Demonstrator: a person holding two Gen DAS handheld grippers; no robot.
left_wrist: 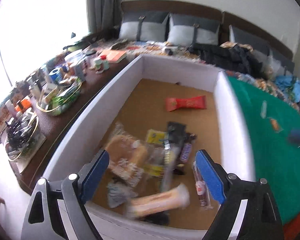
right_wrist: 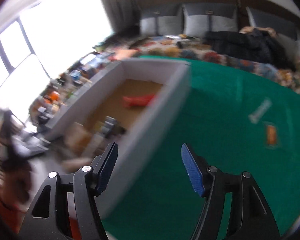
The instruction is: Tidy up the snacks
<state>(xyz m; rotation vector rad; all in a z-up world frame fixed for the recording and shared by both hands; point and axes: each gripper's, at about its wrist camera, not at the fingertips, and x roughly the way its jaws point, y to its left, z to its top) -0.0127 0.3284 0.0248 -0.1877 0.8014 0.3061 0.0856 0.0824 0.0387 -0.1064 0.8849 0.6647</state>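
Grippers are hanging with jaws apart and empty, left (left_wrist: pixel 152 178) over snacks (left_wrist: pixel 150 160) lying in the box (left_wrist: pixel 182 68), right (right_wrist: pixel 150 170) straddling its wall above green cloth (right_wrist: pixel 230 140).

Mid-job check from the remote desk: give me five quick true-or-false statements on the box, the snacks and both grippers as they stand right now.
1. The left gripper is open with nothing clamped. True.
2. The red snack packet lies outside the box on the green cloth. False: it lies inside the white-walled box, toward the far end.
3. Several snacks are piled at the near end of the box. True.
4. The right gripper is shut on a wrapper. False: it is open and holds nothing.
5. Two small snacks lie on the green cloth. True.
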